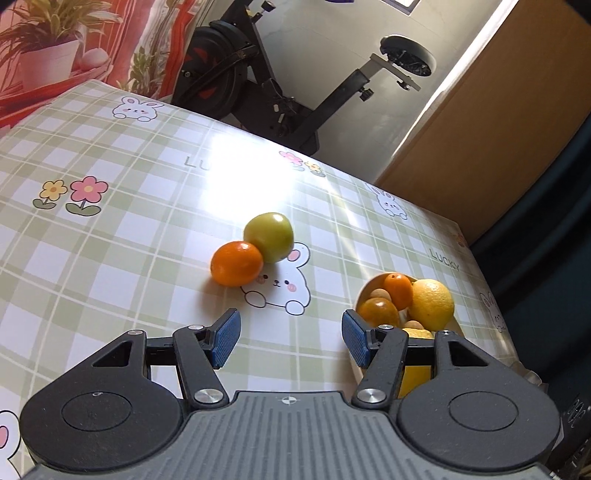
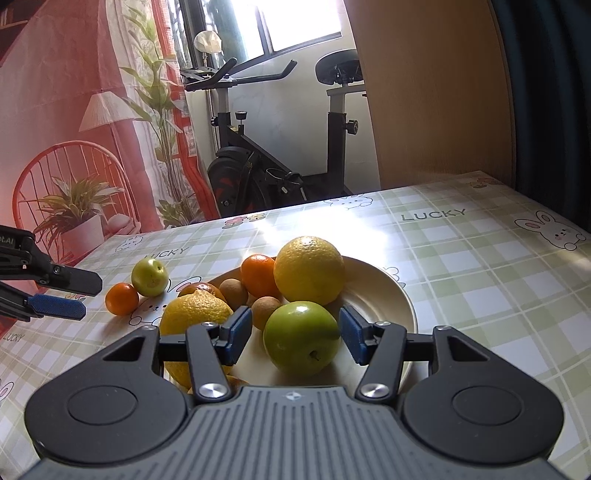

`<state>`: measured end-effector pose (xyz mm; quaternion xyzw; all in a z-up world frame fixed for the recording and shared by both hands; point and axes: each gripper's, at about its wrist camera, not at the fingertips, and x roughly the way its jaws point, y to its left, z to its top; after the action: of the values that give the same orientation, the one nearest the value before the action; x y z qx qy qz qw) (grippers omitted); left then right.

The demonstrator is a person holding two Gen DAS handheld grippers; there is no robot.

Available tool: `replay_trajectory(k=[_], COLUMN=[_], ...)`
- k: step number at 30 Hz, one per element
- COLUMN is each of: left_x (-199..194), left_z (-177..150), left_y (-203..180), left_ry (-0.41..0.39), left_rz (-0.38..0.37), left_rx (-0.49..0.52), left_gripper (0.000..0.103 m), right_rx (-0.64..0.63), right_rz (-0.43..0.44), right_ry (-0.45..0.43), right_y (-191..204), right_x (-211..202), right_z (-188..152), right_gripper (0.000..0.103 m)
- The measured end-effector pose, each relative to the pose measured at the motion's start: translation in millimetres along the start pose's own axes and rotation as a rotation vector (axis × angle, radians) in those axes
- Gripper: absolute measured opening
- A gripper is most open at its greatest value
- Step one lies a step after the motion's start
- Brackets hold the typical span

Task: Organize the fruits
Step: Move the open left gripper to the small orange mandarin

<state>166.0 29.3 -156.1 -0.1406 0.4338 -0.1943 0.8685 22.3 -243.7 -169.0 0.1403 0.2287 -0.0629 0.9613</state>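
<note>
The surface (image 2: pixel 461 266) wears a glossy green-and-white checked cloth printed with white rabbits (image 1: pixel 279 282), pink and yellow flowers (image 1: pixel 72 195) and the word LUCKY (image 2: pixel 433 214); a bright patch of glare lies toward its far edge. Just beyond that far edge stands a black exercise bike (image 2: pixel 273 162) with a black saddle (image 2: pixel 338 66) and handlebars (image 2: pixel 236 75), in front of a white wall under a window (image 2: pixel 295 22). To the left of the far edge hangs a red-toned printed backdrop (image 2: pixel 74 110) showing a lamp, a round-backed chair and potted plants. At the far right corner rises a tan wooden panel (image 2: pixel 436 92), with dark blue fabric (image 2: pixel 554 110) beside it.
</note>
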Motion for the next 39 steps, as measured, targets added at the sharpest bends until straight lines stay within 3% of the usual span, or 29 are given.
replay_trajectory(k=[2,11,22,32,39], left_x=[-1,-9,-6,-15,12], left_z=[1,8,25,59,65], left_y=[8,32,40,52,62], left_ry=[0.002,-0.018,-0.027,-0.149,-0.099], left_rz=[0.035,0.130,0.199,0.129,0.061], left_rx=[-0.017,-0.044,0.007,0.065,0.079], left_gripper=[0.071,0.080,0.082,0.081,0.064], right_rx=[-0.011,-0.040,-0.111,-0.172,-0.237], right_rz=[-0.005,-0.004,0.085,0.195,0.237], right_ry=[0.004,0.024,-0.026,0.024,0.120], right_y=[2,8,48,109,155], right_x=[1,0,-3,37,83], right_z=[0,7,35,42,26], right_gripper=[0.057,0.057,0.057,0.057,0.057])
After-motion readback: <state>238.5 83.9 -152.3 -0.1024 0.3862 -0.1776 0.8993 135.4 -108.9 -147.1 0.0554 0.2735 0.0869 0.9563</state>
